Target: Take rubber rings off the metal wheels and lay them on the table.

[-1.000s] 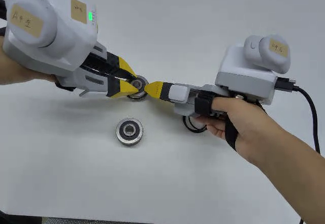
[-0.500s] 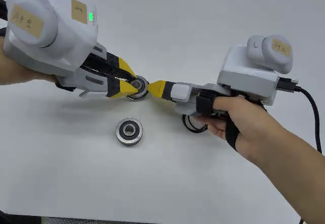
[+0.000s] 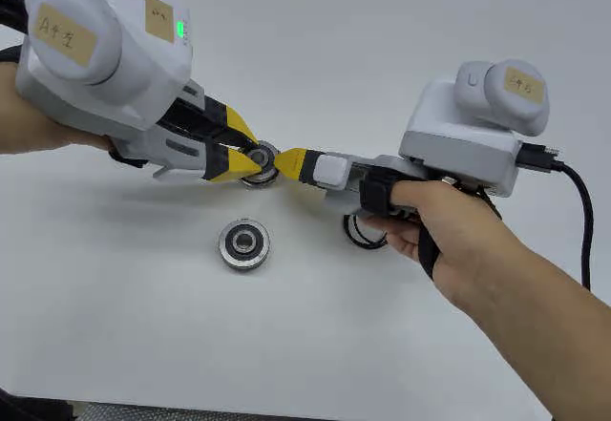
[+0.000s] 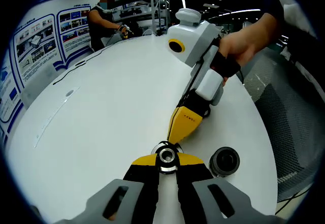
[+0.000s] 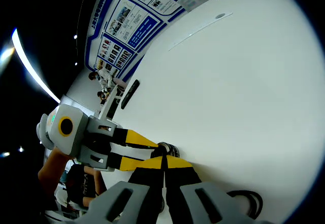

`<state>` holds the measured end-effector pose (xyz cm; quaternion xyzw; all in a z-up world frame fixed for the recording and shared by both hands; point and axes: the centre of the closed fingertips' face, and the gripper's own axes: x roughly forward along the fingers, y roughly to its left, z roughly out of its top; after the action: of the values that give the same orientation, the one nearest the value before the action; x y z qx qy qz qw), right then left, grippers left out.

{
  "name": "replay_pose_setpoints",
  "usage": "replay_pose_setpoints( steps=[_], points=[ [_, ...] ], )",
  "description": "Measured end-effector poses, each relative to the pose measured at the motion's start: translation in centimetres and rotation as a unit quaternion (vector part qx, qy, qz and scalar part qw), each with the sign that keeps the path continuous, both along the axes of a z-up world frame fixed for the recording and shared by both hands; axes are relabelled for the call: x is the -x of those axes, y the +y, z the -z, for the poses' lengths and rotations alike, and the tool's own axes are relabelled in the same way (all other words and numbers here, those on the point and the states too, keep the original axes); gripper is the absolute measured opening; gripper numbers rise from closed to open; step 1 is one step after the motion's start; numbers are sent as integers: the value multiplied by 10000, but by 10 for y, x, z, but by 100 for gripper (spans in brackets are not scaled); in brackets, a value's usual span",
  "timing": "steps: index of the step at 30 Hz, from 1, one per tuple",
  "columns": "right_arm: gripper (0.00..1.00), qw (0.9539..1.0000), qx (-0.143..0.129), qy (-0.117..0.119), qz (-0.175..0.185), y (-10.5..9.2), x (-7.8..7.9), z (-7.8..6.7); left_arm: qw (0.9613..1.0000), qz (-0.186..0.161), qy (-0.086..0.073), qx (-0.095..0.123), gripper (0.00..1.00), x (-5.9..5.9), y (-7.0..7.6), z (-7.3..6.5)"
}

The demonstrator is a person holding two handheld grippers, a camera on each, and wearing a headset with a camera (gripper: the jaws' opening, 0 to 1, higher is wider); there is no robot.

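Observation:
My left gripper [image 3: 250, 158] is shut on a small metal wheel [image 3: 259, 165] and holds it just above the white table; in the left gripper view the wheel [image 4: 166, 156] sits between the yellow jaws. My right gripper [image 3: 289, 163] comes in from the right with its jaws pressed together, its tip pinching the black rubber ring at the wheel's rim [image 5: 165, 148]. A second wheel [image 3: 243, 244] with its black ring on lies flat on the table in front, and shows as well in the left gripper view [image 4: 225, 161]. Loose black rings [image 3: 363, 234] lie under the right hand.
The white table [image 3: 315, 49] stretches wide and bare behind the grippers. A black cable [image 3: 584, 221] runs from the right gripper off to the right. People stand at shelves far beyond the table [image 4: 109, 21].
Hardly anything: both grippers stay at the held wheel, and the right gripper's body has shifted slightly up and left.

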<state>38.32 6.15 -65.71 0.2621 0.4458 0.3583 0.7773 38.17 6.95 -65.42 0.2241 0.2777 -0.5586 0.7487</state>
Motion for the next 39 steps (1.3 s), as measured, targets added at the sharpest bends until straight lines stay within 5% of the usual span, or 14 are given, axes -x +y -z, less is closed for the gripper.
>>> replay_pose_setpoints(
  steps=[15, 17, 18, 39],
  points=[
    [1, 9992, 182, -308, -163, 5, 0, -1, 10000, -49, -5, -49, 12, 1, 1, -2],
    [1, 9946, 451, -792, -488, 5, 0, -2, 10000, -41, -1, -62, 12, 1, 1, -2],
    [1, 9937, 502, -852, -518, 6, 0, -2, 10000, -30, 1, -72, 12, 1, 1, -2],
    [1, 9912, 523, -992, -701, 12, 0, -3, 10000, -29, 31, -81, 12, 1, 0, -2]
  ],
)
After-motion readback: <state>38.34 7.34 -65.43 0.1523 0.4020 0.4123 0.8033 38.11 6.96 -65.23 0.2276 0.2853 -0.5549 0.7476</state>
